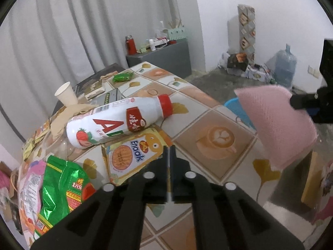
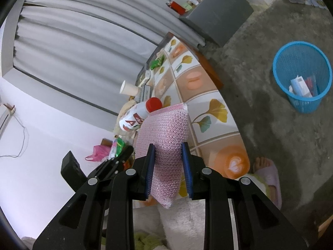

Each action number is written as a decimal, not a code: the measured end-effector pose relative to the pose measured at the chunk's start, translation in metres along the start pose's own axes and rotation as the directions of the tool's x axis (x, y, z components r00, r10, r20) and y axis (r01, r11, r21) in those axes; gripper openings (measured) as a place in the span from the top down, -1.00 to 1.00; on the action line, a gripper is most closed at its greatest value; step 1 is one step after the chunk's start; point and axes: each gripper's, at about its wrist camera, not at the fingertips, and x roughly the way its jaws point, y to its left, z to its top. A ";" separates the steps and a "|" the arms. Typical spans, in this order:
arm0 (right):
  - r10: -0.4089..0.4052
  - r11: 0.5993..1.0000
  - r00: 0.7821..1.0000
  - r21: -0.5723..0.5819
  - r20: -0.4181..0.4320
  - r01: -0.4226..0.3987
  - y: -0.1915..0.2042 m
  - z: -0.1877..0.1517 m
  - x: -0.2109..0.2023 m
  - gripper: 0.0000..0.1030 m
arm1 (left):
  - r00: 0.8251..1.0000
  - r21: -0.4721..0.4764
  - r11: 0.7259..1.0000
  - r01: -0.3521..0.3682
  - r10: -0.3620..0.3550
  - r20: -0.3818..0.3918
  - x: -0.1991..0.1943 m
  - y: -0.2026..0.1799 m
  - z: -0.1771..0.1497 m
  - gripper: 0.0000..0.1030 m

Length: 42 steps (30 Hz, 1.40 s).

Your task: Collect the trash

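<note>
While the right gripper (image 2: 168, 150) pinches the pink bubble mailer (image 2: 166, 137) low, it could slip — limp plastic. The left gripper (image 1: 169, 152), nearly pressed together, holds nothing.

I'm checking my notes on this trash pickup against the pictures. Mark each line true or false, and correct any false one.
1. The right gripper holds a pink bubble-wrap pouch. True.
2. The blue basket stands on the table. False: it stands on the floor.
3. The white bottle lies on its side. True.
4. The basket is empty. False: some trash is already in it.
5. The paper cup lies tipped over. False: it stands upright.
</note>
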 end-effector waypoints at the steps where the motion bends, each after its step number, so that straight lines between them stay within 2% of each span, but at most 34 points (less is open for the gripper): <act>1: 0.002 1.000 1.000 0.000 0.002 -0.002 0.000 0.000 0.000 0.54 | 1.000 0.026 1.000 -0.006 0.006 -0.018 0.005 -0.004 0.000 0.29; 2: 0.004 1.000 1.000 0.001 0.002 -0.004 -0.001 0.000 -0.001 0.54 | 0.999 0.044 0.999 -0.023 0.024 -0.023 0.008 -0.007 0.000 -0.08; 6: 0.010 1.000 1.000 0.011 0.003 -0.010 -0.003 0.001 -0.001 0.54 | 0.991 0.150 0.981 -0.121 0.128 -0.041 0.030 -0.021 -0.001 -0.14; 9: 0.013 1.000 1.000 0.018 0.004 -0.013 -0.005 0.003 -0.003 0.54 | 0.986 0.160 0.975 -0.153 0.162 -0.045 0.042 -0.020 0.001 -0.14; 10: 0.014 1.000 1.000 0.022 0.005 -0.014 -0.006 0.003 -0.003 0.54 | 0.984 0.147 0.976 -0.160 0.169 -0.048 0.046 -0.017 0.002 -0.06; 11: 0.014 1.000 1.000 0.024 0.005 -0.015 -0.007 0.003 -0.003 0.54 | 0.984 0.131 0.978 -0.163 0.171 -0.049 0.048 -0.013 0.003 0.17; 12: 0.015 1.000 1.000 0.027 0.005 -0.015 -0.007 0.004 -0.002 0.54 | 0.984 0.110 0.981 -0.163 0.170 -0.060 0.052 -0.009 0.004 0.31; 14: 0.017 0.999 1.000 0.032 0.004 -0.017 -0.009 0.004 -0.002 0.54 | 0.984 0.076 0.984 -0.162 0.167 -0.068 0.054 -0.001 0.005 0.83; 15: 0.018 0.999 1.000 0.035 0.004 -0.018 -0.010 0.004 -0.001 0.54 | 0.984 0.062 0.985 -0.158 0.162 -0.069 0.054 0.002 0.005 0.89; 20: 0.024 0.999 1.000 0.046 0.005 -0.024 -0.013 0.005 -0.002 0.54 | 0.987 0.045 0.987 -0.156 0.158 -0.039 0.040 0.004 0.005 1.00; 26: 0.029 0.998 1.000 0.047 0.008 -0.030 -0.014 0.005 -0.005 0.54 | 0.990 0.029 0.990 -0.141 0.140 0.028 0.007 0.002 0.009 1.00; 36: 0.036 0.999 0.999 0.038 0.033 -0.038 -0.009 0.002 -0.016 0.54 | 0.986 -0.053 0.996 -0.067 0.074 0.149 -0.057 0.005 0.019 1.00; 42: 0.060 0.997 0.996 0.046 0.069 -0.064 -0.010 0.002 -0.027 0.54 | 0.980 -0.063 0.998 -0.021 0.033 0.194 -0.076 0.000 0.037 1.00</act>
